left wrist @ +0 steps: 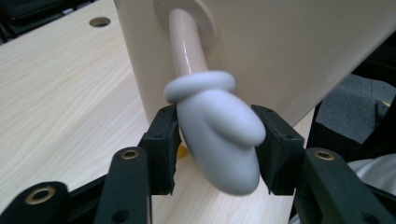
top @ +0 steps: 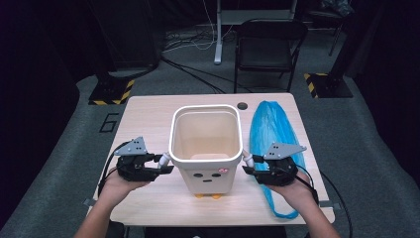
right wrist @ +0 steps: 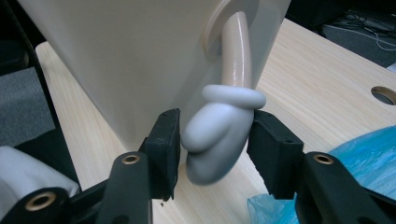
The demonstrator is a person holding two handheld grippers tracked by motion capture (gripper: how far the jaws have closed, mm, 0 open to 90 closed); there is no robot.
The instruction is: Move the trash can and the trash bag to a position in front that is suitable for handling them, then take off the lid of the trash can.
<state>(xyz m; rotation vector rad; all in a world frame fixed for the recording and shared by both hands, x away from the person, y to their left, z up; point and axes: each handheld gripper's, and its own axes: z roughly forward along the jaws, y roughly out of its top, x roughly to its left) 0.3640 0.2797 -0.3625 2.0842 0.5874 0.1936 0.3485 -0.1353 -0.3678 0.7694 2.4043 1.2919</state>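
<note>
A cream bin (top: 233, 135) with a small face and orange feet stands open and upright mid-table. A peg arm ending in a pale grey mitten sticks out of each side wall. My left gripper (top: 166, 163) lies level at the bin's left side. In the left gripper view its jaws (left wrist: 217, 154) bracket the left mitten (left wrist: 217, 135), both pads against its sides. At the bin's right side, my right gripper (top: 247, 166) holds the right mitten (right wrist: 217, 140) the same way, pads close on either flank. The bin's inside looks bare.
A crumpled blue plastic bag (top: 270, 126) lies along the table's right side, running from the back to the front edge, partly under my right hand. A round cable hole (top: 242, 105) sits near the back edge. A black chair (top: 267, 47) stands beyond the table.
</note>
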